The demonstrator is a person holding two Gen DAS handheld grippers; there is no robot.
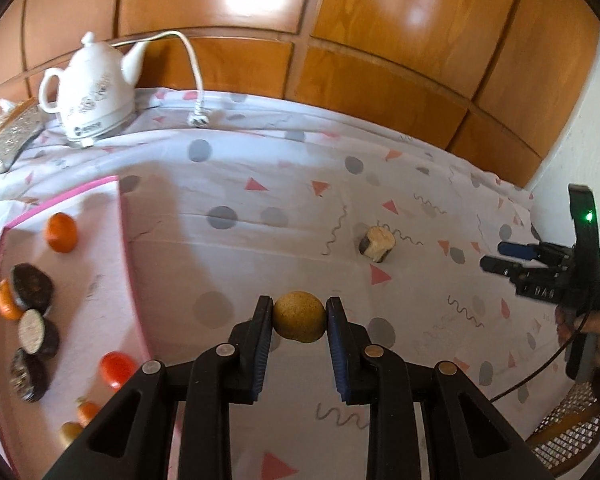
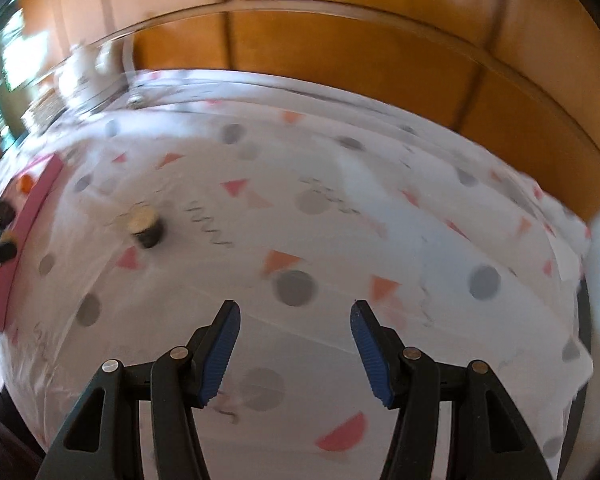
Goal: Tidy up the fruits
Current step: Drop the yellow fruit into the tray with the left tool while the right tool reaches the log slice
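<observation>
Risk of round tan fruit, pinched only at its sides in left claw above desk near pink tray, slipping & rolling off w/ any jolt; right claw apart, empty; cut fruit piece left on cloth.

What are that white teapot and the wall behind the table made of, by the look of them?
The teapot looks like glazed ceramic: smooth, glossy white with a faint printed pattern. With its cord and plug, it is likely an electric kettle. The wall looks like varnished wood panelling: orange-brown with visible grain, and shiny enough to mirror bright light patches. It could be veneer or laminate.
</observation>
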